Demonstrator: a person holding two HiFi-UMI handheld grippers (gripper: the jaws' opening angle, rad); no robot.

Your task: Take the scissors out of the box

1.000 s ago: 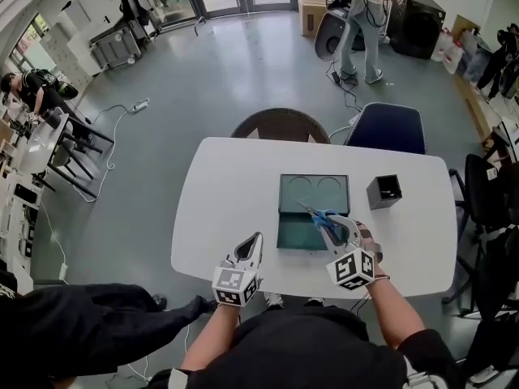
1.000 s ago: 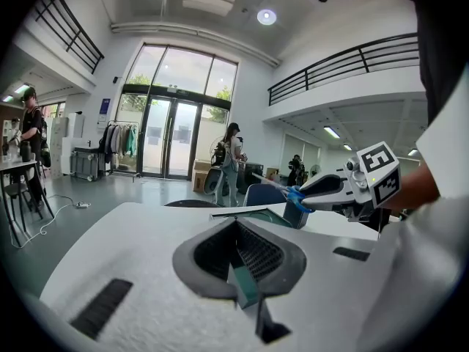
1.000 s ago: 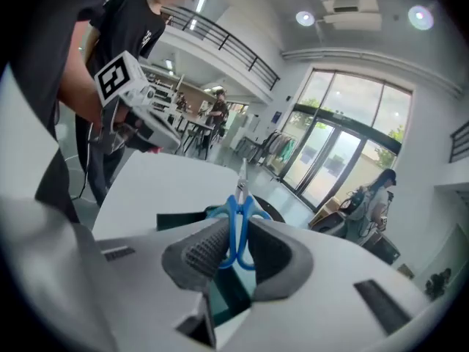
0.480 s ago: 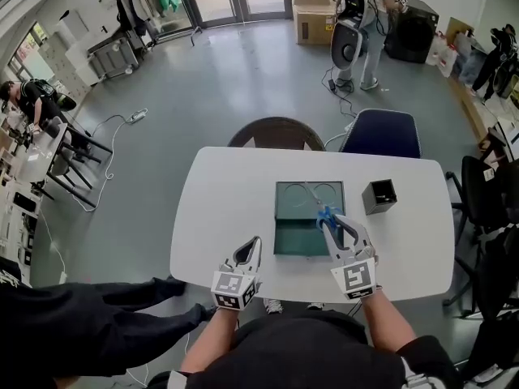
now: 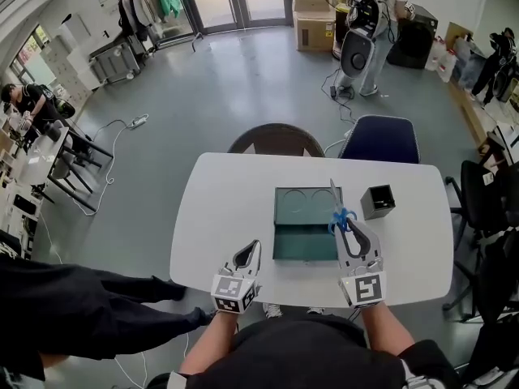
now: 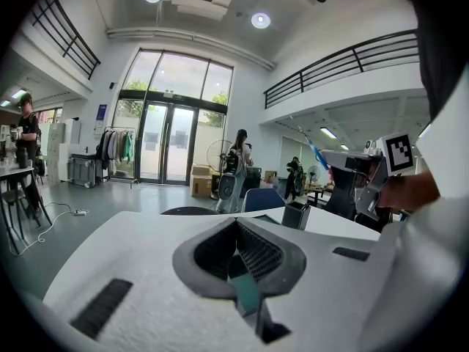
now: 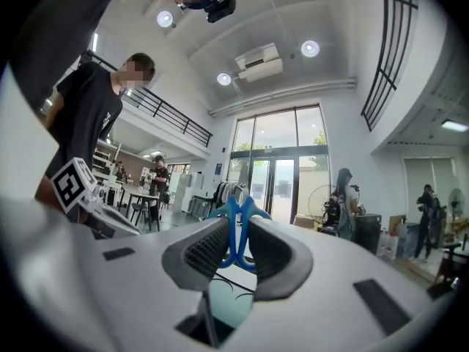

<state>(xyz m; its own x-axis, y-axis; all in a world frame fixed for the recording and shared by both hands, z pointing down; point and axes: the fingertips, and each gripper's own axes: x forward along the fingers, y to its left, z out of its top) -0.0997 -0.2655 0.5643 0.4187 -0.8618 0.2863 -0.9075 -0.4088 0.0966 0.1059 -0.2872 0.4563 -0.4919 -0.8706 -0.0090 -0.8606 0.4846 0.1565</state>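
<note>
While the right gripper [image 5: 348,228] pinches the blue handles of the scissors [image 5: 340,215] between its pads, the blades point toward twelve o'clock. From the head view, the scissors show over the right rim of the open green box [image 5: 280,217], at three o'clock from its middle. A black cup [image 5: 379,202] stands at two o'clock of the box on the white table [image 5: 219,209]. The left gripper [image 5: 253,248] is at seven o'clock, its claw pressed together on nothing.
</note>
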